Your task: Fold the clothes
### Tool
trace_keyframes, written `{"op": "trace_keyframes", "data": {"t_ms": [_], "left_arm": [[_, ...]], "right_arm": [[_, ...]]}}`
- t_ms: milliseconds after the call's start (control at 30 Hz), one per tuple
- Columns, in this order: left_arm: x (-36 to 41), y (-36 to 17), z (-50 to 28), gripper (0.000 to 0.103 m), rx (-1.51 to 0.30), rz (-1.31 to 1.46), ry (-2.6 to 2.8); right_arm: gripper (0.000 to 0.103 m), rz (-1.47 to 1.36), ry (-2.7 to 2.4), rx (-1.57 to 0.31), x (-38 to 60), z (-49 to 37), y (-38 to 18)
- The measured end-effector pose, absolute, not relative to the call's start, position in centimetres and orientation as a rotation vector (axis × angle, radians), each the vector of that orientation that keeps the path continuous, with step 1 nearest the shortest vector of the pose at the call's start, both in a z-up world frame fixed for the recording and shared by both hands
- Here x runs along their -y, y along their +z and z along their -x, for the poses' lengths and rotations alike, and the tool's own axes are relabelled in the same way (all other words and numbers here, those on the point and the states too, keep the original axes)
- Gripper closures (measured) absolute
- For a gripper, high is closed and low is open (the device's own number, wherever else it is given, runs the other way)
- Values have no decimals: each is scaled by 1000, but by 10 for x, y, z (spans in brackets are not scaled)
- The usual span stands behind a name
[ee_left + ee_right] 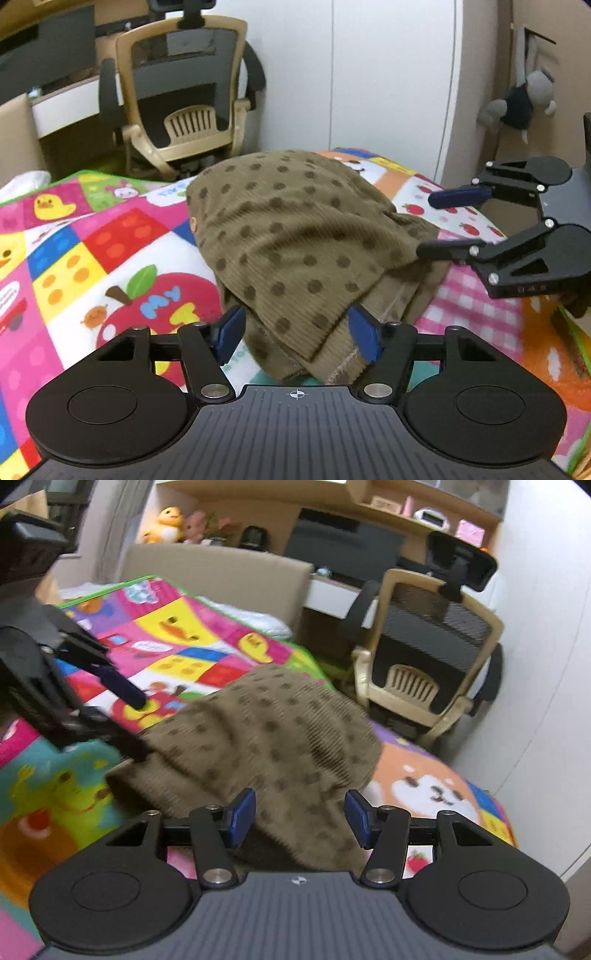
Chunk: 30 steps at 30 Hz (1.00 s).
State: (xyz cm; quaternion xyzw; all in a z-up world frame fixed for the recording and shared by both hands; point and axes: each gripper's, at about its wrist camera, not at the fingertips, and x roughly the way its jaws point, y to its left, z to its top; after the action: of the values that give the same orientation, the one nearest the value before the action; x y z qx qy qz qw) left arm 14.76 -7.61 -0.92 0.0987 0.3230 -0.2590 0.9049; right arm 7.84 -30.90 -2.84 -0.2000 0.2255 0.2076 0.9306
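A brown corduroy garment with dark dots (295,243) lies bunched on a colourful cartoon blanket (92,258). My left gripper (297,334) is open, its blue pads on either side of the garment's near hem, not closed on it. My right gripper (436,225) shows in the left wrist view at the right, open, its lower finger touching the garment's right edge. In the right wrist view the garment (273,738) fills the middle and my right gripper (299,818) is open with cloth between its pads. The left gripper (136,727) is at the left there, open at the garment's edge.
A beige and black office chair (184,99) stands beyond the bed, next to a desk (332,587). White wardrobe doors (369,74) are behind. A grey stuffed toy (517,103) hangs on the right wall. A beige headboard (214,568) and white pillow (251,618) lie at the bed's far end.
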Motion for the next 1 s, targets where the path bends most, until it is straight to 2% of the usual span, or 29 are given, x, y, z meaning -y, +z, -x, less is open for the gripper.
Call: {"op": "trace_keyframes", "data": {"t_ms": [133, 167, 233, 267, 300, 333, 400, 567, 767, 867, 933, 1000], "left_arm": [[85, -13, -143, 34, -623, -271, -534], [86, -14, -142, 36, -608, -291, -527], [85, -10, -142, 51, -595, -300, -517], [84, -8, -142, 70, -589, -304, -512], [84, -6, -142, 79, -583, -309, -507], [83, -4, -142, 81, -576, -313, -502], [82, 0, -141, 88, -564, -322, -492], [69, 10, -132, 88, -577, -300, -492], [73, -10, -122, 86, -696, -305, -630], [66, 7, -126, 84, -671, -228, -694], [68, 6, -145, 76, -676, -172, -672], [71, 6, -165, 44, -681, -115, -649]], "right_arm": [[49, 452, 425, -483, 306, -73, -38], [49, 465, 414, -471, 305, -74, -40], [50, 483, 382, -443, 302, -76, -43], [51, 485, 362, -429, 300, -79, -44], [64, 484, 344, -418, 298, -82, -43], [84, 483, 327, -408, 297, -86, -42], [94, 453, 306, -374, 299, -88, -31], [96, 420, 344, -336, 313, -71, -4], [98, 412, 346, -536, 317, -73, -57], [98, 393, 350, -567, 325, -73, -62], [98, 375, 360, -558, 334, -72, -57], [92, 330, 388, -549, 343, -71, -48]]}}
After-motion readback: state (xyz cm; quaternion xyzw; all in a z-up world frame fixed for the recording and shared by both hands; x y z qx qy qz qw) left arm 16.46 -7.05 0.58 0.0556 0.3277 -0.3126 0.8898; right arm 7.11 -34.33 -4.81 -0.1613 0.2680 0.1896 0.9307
